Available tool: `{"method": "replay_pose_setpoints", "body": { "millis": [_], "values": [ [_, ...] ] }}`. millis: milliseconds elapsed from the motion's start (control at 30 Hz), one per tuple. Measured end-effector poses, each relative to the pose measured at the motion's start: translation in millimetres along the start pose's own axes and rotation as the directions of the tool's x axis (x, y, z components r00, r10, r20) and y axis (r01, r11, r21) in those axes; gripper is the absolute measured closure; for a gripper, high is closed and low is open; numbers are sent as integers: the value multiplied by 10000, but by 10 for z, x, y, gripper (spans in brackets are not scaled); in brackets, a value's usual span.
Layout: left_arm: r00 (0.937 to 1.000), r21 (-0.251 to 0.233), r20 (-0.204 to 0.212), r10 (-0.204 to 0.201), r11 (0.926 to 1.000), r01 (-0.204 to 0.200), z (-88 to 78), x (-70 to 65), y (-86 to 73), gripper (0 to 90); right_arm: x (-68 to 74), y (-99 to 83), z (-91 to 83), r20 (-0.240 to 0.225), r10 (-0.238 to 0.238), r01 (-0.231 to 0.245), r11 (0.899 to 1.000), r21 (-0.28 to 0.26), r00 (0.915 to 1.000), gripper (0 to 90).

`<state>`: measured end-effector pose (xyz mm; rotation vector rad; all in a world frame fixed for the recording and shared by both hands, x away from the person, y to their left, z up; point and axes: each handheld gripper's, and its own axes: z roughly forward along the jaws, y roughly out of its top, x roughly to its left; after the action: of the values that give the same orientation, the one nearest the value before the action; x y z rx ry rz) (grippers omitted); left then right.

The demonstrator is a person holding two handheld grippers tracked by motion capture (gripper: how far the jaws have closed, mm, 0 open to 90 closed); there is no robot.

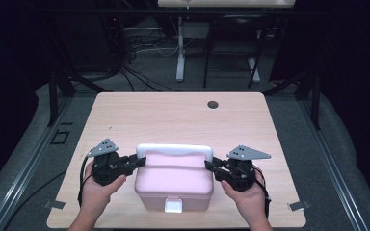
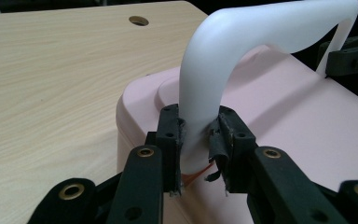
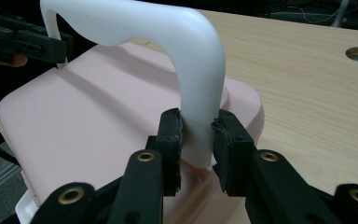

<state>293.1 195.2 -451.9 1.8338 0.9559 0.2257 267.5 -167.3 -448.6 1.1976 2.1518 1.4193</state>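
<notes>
A: Where's the pink box?
B: Near edge of the table, mid, btw both hands. White handle stands upright over the lid.
A: Left gripper?
B: Jaws clamped on handle's left leg, low, near the lid; pads press it both sides.
A: Right gripper?
B: Same at the right leg, pads squeezing it w/ no gap. Latch faces the person.

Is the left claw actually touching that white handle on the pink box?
Touching. In the left gripper view, the left gripper has both pads pressed against the lower end of the white handle where it meets the pink box, with no gap.
</notes>
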Motion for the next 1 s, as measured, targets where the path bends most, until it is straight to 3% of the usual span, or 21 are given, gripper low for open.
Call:
{"method": "replay_pose_setpoints", "body": {
  "millis": [400,533,633,867,1000],
  "values": [
    [10000,-245,59,-13,9997,15,-33,-4,63,725,7,44,-47,-69,88,-90,9994,-329,9999,736],
    [10000,-310,49,-34,9995,35,-101,-20,82,647,23,66,-68,-44,19,-21,9990,-440,10000,738],
    [9993,-328,337,-177,9993,188,-201,-24,61,632,25,82,-90,-71,26,-30,9983,-578,10000,739],
    [9990,-171,-163,426,9989,-429,-424,-77,23,631,14,102,-107,-126,78,-86,9978,-660,9999,739],
    [9975,-159,-223,665,9976,-668,-504,-101,-24,632,8,116,-108,-135,95,-104,9972,-738,9999,739]
  ]
}}
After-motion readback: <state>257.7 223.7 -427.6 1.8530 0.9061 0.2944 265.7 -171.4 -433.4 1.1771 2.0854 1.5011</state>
